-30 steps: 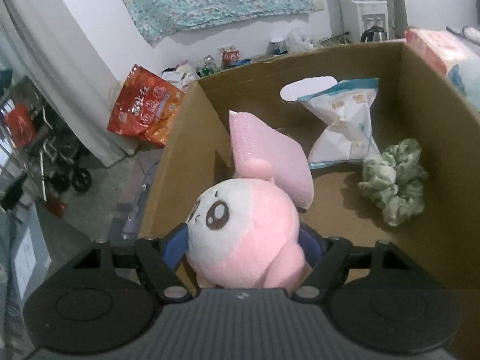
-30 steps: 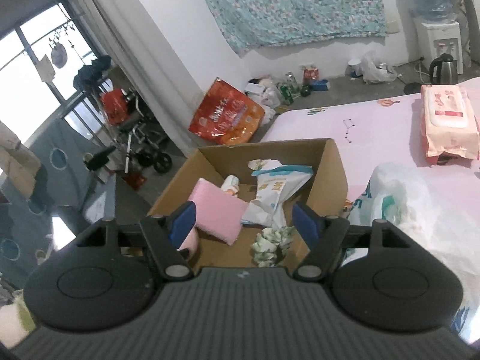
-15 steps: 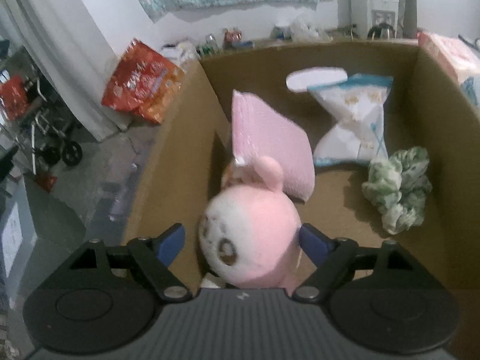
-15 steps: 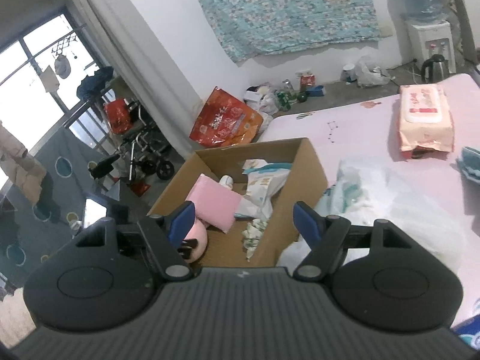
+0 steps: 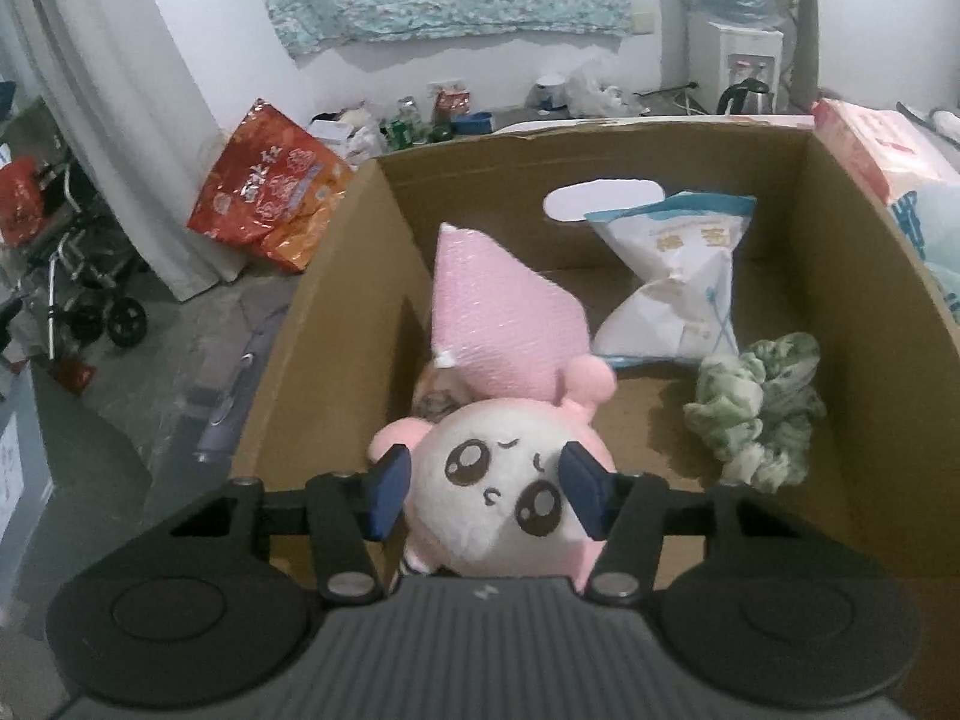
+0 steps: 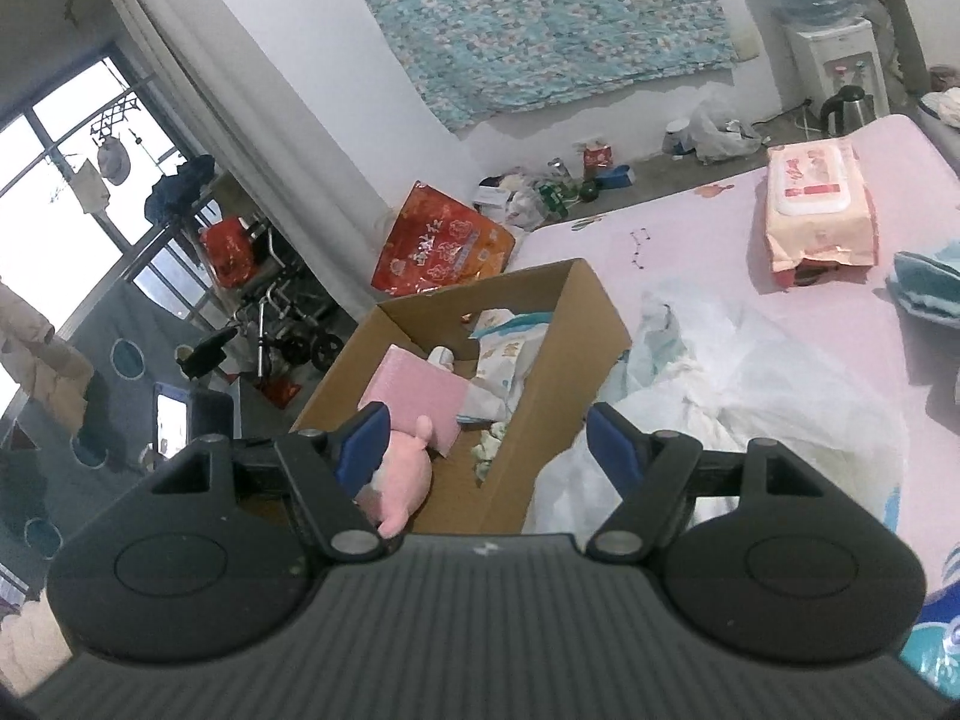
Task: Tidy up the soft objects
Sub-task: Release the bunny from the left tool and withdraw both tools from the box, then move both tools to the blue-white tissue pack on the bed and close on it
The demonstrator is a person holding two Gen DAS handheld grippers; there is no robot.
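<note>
While the left view looks down into the box, here is what it gives:
Left gripper (image 5: 486, 489): jaws closing, blue pads on either side of the plush toy's face; whether they press it yet I cannot tell.
Plush toy (image 5: 498, 498): pink and white, face up, at the near end of the cardboard box (image 5: 336, 312) (probably low enough to be let go).
Pink pad (image 5: 504, 318): leaning against the left wall of the box, just behind the toy.
White packet (image 5: 672, 294): propped at the far wall, so the floor in front is free.
Green scrunchie (image 5: 756, 408): on the box floor at the right, apart from the toy.

From the right view:
Right gripper (image 6: 486, 441): spread wide, nothing between the pads, hanging above the box edge.
Box: at the corner of the pink bed (image 6: 720, 228), within reach of both hands.
White plastic bag (image 6: 750, 396): crumpled beside the box; my guess is it goes in next.
Wipes pack (image 6: 816, 210): farther back on the bed, untouched.
</note>
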